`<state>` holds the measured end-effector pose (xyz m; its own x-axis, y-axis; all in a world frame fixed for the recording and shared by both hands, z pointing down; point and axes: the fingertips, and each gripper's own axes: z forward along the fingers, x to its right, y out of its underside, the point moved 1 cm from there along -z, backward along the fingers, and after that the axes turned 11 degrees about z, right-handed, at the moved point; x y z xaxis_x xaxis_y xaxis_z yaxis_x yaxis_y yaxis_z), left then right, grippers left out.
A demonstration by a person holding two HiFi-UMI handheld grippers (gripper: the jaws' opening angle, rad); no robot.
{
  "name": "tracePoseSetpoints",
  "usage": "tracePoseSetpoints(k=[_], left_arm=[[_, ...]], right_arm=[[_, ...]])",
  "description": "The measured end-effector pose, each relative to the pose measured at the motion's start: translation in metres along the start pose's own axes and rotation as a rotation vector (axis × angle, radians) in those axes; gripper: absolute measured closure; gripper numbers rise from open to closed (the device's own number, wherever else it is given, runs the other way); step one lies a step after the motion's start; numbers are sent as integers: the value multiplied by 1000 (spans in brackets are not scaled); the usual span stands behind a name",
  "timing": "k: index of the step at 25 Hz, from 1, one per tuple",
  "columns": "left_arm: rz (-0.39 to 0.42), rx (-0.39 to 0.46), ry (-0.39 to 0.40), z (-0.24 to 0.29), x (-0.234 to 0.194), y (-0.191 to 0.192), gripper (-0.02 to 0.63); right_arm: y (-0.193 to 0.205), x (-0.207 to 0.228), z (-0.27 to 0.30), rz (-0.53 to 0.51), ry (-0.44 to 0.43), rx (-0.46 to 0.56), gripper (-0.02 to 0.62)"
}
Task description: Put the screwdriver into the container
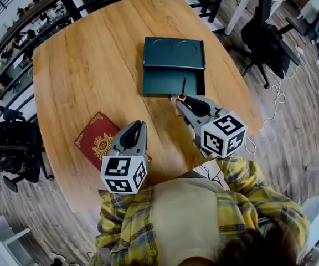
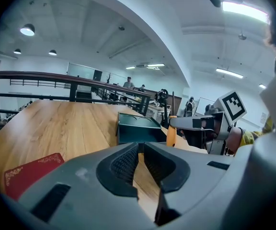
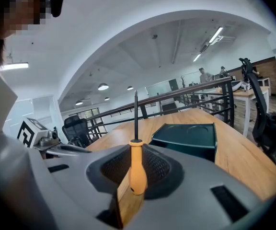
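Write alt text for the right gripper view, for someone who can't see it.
The right gripper, fingers shut, holds a screwdriver by its orange handle, dark shaft pointing up. Just beyond, slightly right, a dark green container sits open on a wooden table.

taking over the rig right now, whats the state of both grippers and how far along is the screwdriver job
Right gripper: shut on the screwdriver, orange handle clamped, shaft pointing up.
Left gripper: shut, empty, near the red book.
Container: open on the table, just ahead of the right gripper.
Done: screwdriver is in hand.
Left: lower it into the container and release.
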<state>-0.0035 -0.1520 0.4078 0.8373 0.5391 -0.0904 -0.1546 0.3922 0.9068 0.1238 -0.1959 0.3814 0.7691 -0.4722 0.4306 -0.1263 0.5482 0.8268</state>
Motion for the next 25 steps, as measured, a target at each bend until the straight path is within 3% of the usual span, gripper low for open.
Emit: tracePoseSetpoints(k=[25], left_arm=[[-6, 17, -98, 31, -15, -16, 565]], right_arm=[[-23, 53, 47, -239, -4, -107, 471]])
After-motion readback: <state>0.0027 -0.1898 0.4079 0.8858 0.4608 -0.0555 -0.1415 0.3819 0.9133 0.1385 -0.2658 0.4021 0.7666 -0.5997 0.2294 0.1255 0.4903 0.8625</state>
